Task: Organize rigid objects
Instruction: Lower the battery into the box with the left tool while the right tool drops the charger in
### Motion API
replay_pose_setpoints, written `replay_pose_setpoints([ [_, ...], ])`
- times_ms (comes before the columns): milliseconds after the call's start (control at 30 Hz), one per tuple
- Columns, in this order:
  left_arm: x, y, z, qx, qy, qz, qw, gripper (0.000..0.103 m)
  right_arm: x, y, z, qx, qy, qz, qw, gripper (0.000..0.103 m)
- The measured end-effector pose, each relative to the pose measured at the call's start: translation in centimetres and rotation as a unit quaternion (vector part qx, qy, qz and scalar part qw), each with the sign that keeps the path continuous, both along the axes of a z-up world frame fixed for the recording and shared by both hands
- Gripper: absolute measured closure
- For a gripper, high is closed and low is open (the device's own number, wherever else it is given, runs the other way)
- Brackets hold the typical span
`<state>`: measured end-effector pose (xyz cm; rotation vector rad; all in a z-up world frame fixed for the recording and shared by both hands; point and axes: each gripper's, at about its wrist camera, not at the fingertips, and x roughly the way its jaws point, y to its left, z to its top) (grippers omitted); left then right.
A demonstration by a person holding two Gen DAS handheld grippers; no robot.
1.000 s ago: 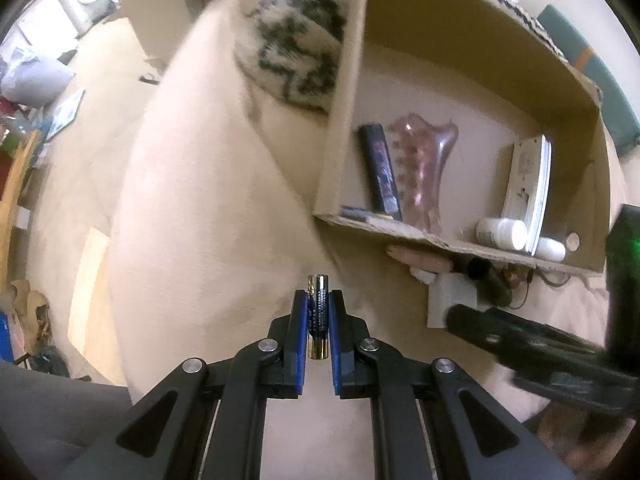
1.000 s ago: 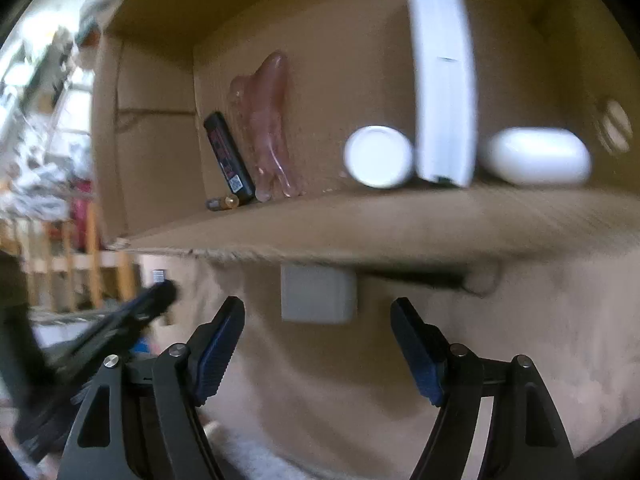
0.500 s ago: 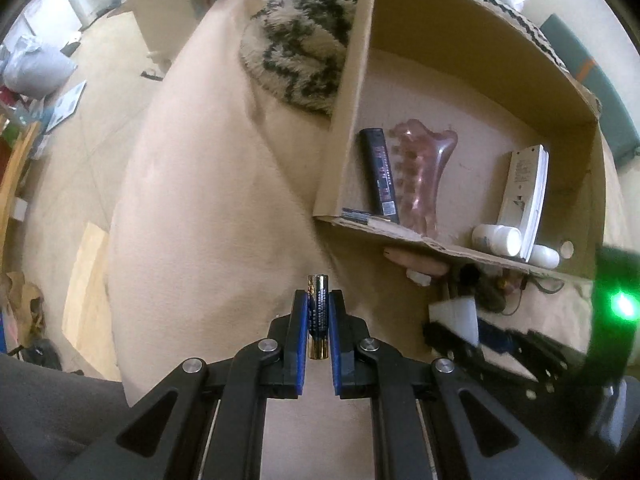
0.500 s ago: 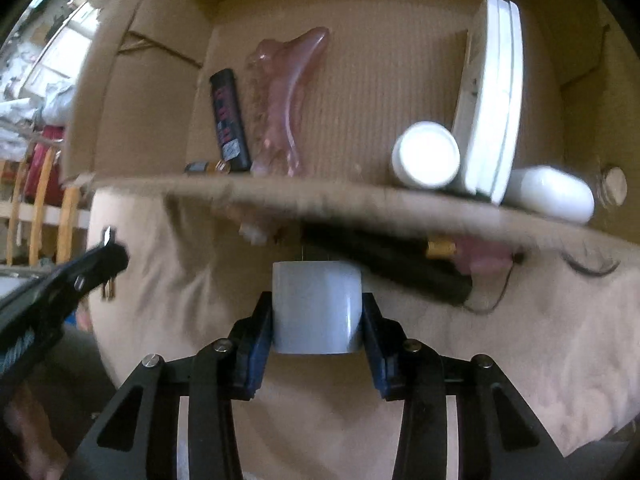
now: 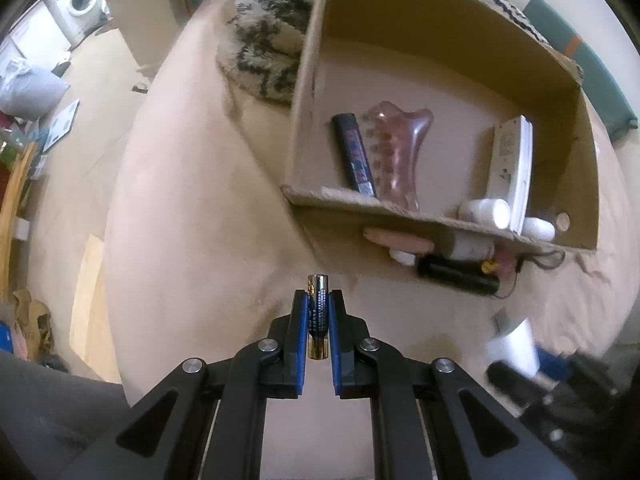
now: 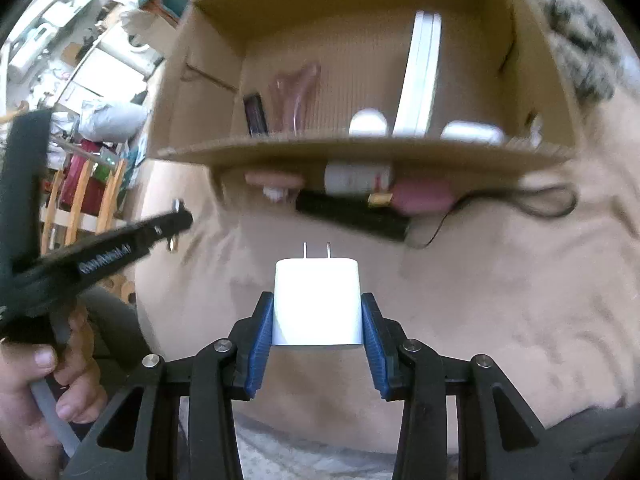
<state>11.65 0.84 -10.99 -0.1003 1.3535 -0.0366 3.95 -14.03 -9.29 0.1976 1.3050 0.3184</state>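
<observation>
Two items are held above the bed, not yet boxed.

A battery [image 5: 318, 312] is clamped in the left hand-held gripper [image 5: 318, 330], a charger [image 6: 318, 304] in the right hand-held gripper [image 6: 318, 334]. About six items are already counted in the box [image 5: 308, 76]; about five are left beside it.
</observation>
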Motion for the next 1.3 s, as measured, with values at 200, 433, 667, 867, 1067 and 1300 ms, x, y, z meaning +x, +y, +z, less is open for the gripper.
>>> replay_pose_setpoints([
  [200, -1.0, -0.7, 1.4, 0.002, -0.024, -0.006, 0.9997, 0.094, -0.4, -2.3, 2.7, 0.018, -0.073, -0.031, 0.997, 0.059],
  [433, -0.2, -0.9, 5.6, 0.006, -0.088, -0.003, 0.9961, 0.094, 0.6, -5.1, 6.4, 0.033, -0.134, -0.055, 0.989, 0.059],
  [667, 2.5, -1.9, 9.4, 0.014, -0.144, -0.019, 0.9894, 0.094, 3.3, -5.9, 8.2, 0.028, -0.153, -0.056, 0.986, 0.059],
  [867, 5.9, -2.9, 9.9, 0.028, -0.156, -0.034, 0.9867, 0.094, 6.9, -6.4, 7.9, 0.004, -0.146, -0.057, 0.988, 0.059],
  [1067, 7.8, -4.0, 7.1, 0.040, -0.175, -0.064, 0.9817, 0.094, 9.0, -6.3, 4.2, -0.065, -0.128, -0.052, 0.988, 0.059],
  [1300, 8.5, -3.8, 3.7, 0.026, -0.140, -0.046, 0.9887, 0.094, 9.4, -6.2, 2.0, -0.074, -0.093, -0.057, 0.991, 0.059],
])
